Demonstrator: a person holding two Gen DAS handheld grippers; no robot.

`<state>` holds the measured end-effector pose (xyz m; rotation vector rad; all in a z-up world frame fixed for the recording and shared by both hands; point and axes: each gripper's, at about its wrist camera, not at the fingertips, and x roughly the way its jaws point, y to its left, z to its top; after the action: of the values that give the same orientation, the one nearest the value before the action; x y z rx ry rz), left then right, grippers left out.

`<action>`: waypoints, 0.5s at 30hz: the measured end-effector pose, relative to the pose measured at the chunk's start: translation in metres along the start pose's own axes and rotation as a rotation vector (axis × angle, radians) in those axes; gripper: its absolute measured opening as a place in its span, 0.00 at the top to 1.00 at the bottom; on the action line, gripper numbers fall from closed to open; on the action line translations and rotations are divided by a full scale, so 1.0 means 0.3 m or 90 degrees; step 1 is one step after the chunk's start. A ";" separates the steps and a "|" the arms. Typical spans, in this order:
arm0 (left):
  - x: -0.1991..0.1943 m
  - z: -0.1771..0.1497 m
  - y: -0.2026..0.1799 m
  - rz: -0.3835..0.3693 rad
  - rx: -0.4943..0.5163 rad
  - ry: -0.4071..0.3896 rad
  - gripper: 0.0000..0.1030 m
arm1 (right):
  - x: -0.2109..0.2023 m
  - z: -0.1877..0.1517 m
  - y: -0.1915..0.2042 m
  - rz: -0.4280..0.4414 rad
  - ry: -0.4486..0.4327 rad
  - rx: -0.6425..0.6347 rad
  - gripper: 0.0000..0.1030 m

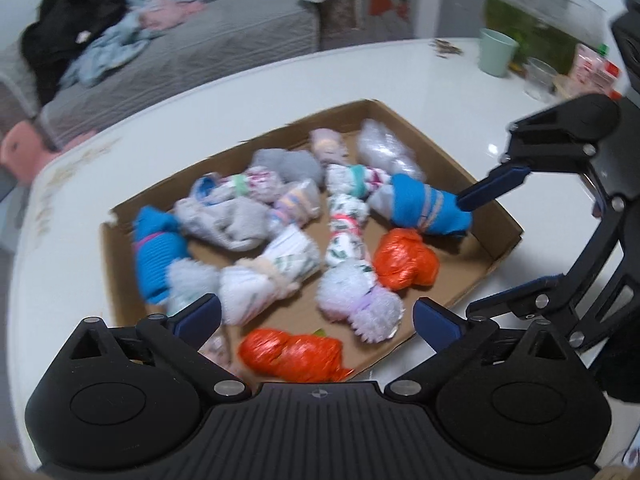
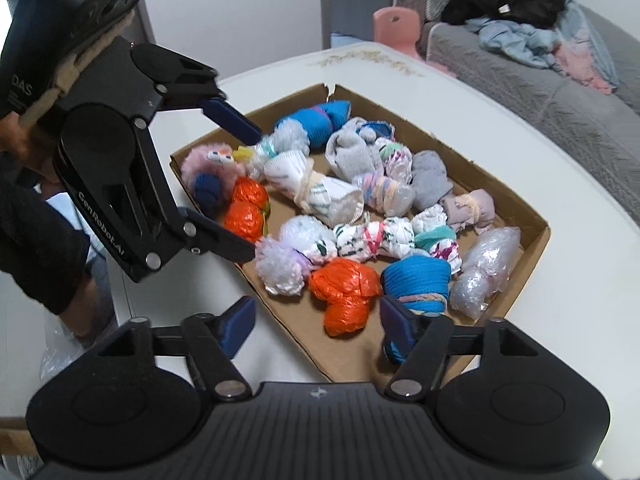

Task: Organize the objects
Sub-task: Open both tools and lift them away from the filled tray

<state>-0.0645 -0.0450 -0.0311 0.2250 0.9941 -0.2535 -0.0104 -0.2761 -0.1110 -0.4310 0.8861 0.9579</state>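
Reading on left gripper (image 2: 256,192): "CenRobot.AI", jaws spread, empty.
Right gripper (image 2: 318,326): jaws parted, empty, over cardboard tray (image 2: 536,240).
Tray: rolled socks, orange bundle (image 2: 344,292), on white desk (image 2: 580,272).

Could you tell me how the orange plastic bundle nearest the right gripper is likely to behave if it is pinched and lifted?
The orange bundle looks like crinkled, glossy film knotted into two lobes, so it will probably squash under the fingers and may be slippery. It seems light for its size. Its rounded lobes could roll on the cardboard tray if nudged.
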 end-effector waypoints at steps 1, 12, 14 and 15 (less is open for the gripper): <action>-0.012 -0.002 0.005 0.011 -0.018 0.005 0.01 | 0.000 0.007 0.002 -0.008 -0.003 0.009 0.31; -0.056 -0.059 0.079 0.108 -0.194 -0.011 0.01 | -0.019 0.022 0.018 -0.115 -0.045 0.135 0.10; -0.054 -0.070 0.093 0.104 -0.213 -0.016 0.01 | -0.017 0.016 0.023 -0.118 -0.045 0.137 0.10; -0.049 -0.073 0.101 0.098 -0.223 -0.014 0.01 | -0.015 0.015 0.024 -0.118 -0.043 0.139 0.10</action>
<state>-0.0801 -0.0081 -0.0281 -0.0208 0.9776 0.0594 -0.0157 -0.2717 -0.1045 -0.2869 0.8630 0.6928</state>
